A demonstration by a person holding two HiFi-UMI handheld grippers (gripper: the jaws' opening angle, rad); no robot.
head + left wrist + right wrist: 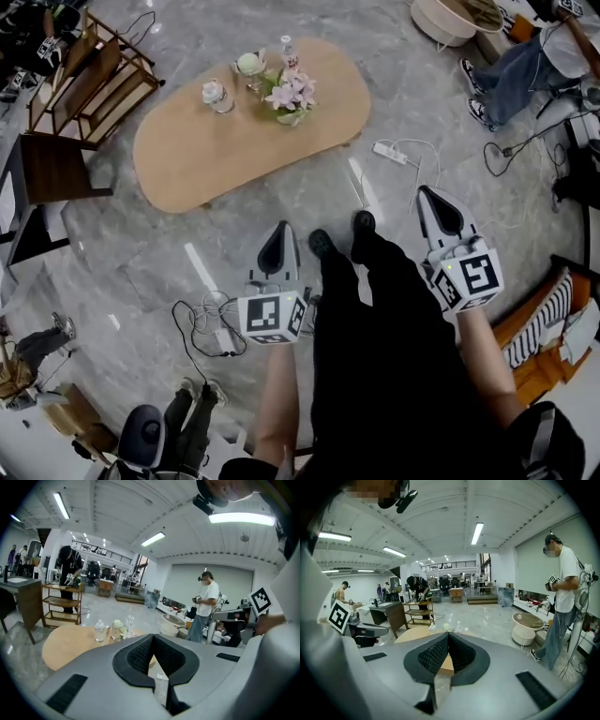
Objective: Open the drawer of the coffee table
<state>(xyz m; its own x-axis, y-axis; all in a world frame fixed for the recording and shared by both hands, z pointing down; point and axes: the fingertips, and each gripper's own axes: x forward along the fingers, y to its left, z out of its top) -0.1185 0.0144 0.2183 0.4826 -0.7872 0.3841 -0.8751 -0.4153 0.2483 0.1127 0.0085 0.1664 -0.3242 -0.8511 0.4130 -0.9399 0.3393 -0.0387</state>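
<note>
Approach looks to be the step in hand: the light oval wooden coffee table (pixel 187 164) stands on the grey marble floor (pixel 141 272) ahead of the person, far and left of centre, and neither gripper is near it. The drawer shows in no view. The overhanging tabletop hides the table's sides from above, so I cannot tell which side carries it. The left gripper (pixel 280 228) and the right gripper (pixel 424 192) are held out low, pointing towards the table, each with its fingers closed together on nothing, as both gripper views confirm. To do this well, I judge the person should first come close and get low enough to see the drawer front and its handle or lip. The gripper on the nearer side can then part its fingers before arriving and close them squarely on the handle, not on the edge of the top. The pull should run straight out along the drawer's slide, level and slow. A pink flower arrangement (pixel 291 94), a clear glass jar (pixel 217 94) and a plastic bottle (pixel 289 54) stand on the far part of the tabletop and could tip if the table is jerked. A white power strip (pixel 390 153) with its cable lies on the floor just right of the table and is worth stepping around.
</note>
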